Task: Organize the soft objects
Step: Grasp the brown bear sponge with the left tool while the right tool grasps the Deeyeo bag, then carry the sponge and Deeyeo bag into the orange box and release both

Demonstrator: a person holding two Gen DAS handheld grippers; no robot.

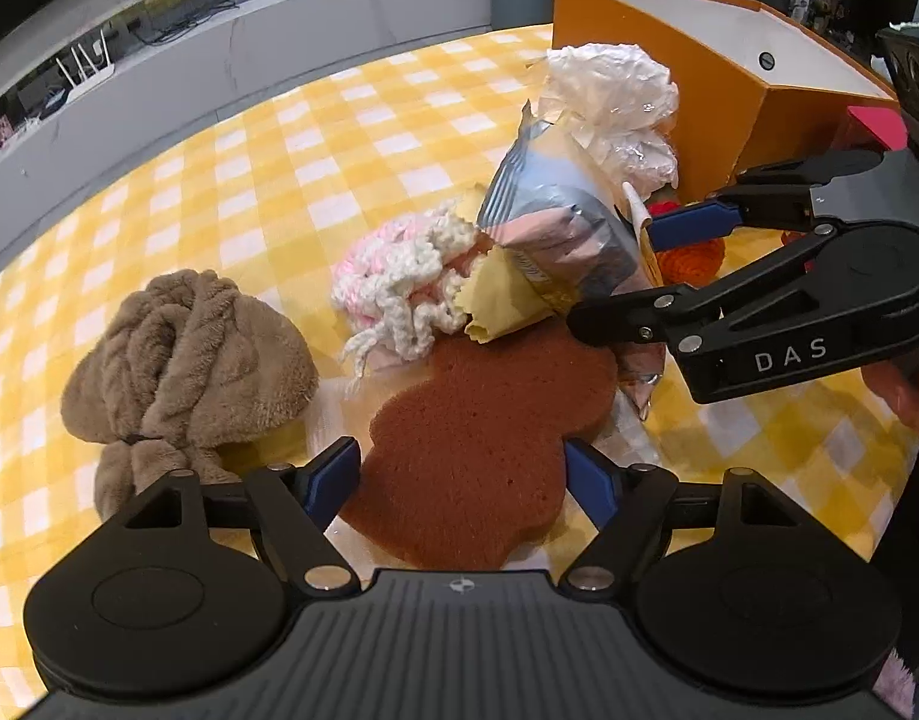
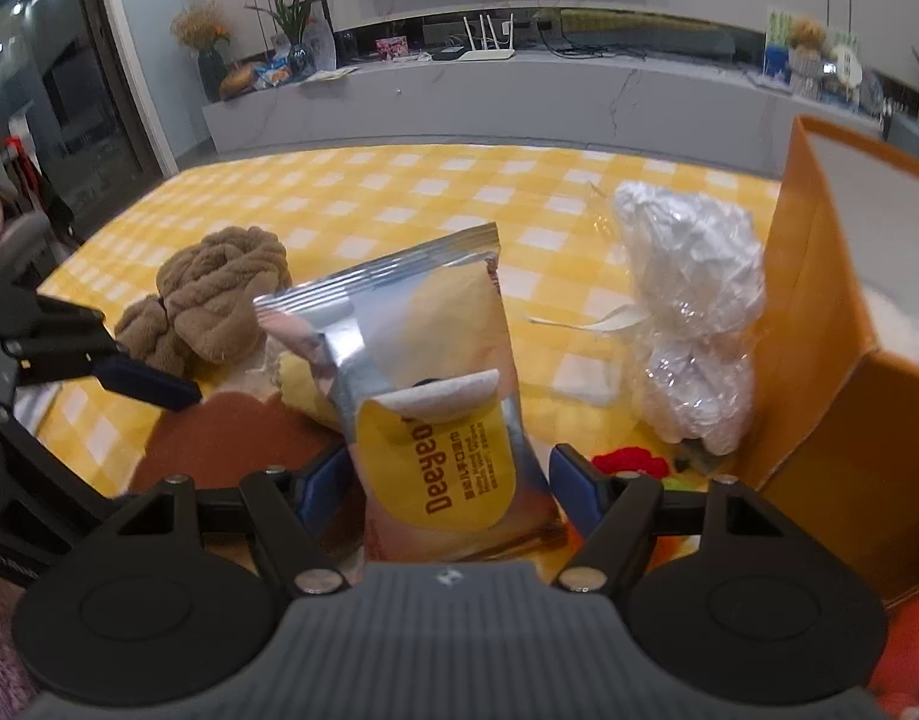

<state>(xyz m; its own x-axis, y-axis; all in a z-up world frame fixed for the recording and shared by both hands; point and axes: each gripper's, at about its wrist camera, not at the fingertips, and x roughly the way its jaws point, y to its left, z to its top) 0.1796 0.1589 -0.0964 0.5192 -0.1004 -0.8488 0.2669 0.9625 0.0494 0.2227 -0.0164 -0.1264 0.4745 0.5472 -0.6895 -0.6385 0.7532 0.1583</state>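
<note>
A brown flat sponge (image 1: 471,450) lies on the yellow checked tablecloth (image 1: 267,180). My left gripper (image 1: 462,480) is open and straddles the sponge's near part, its blue pads beside the edges and not pressing. My right gripper (image 2: 447,486) is shut on a silver and yellow snack packet (image 2: 435,372), held tilted above the table. From the left wrist, the packet (image 1: 555,228) hangs over a pink and white knitted piece (image 1: 393,282), with the right gripper (image 1: 639,270) at its right end. One left fingertip (image 2: 153,387) shows at the left of the right wrist view.
A brown towel bundle (image 1: 183,360) sits left of the sponge. A clear-wrapped white bundle (image 2: 693,312) stands by an open orange box (image 2: 819,390). Red and orange crochet pieces (image 1: 693,258) lie at the box's foot. A hand (image 1: 903,396) holds the right gripper.
</note>
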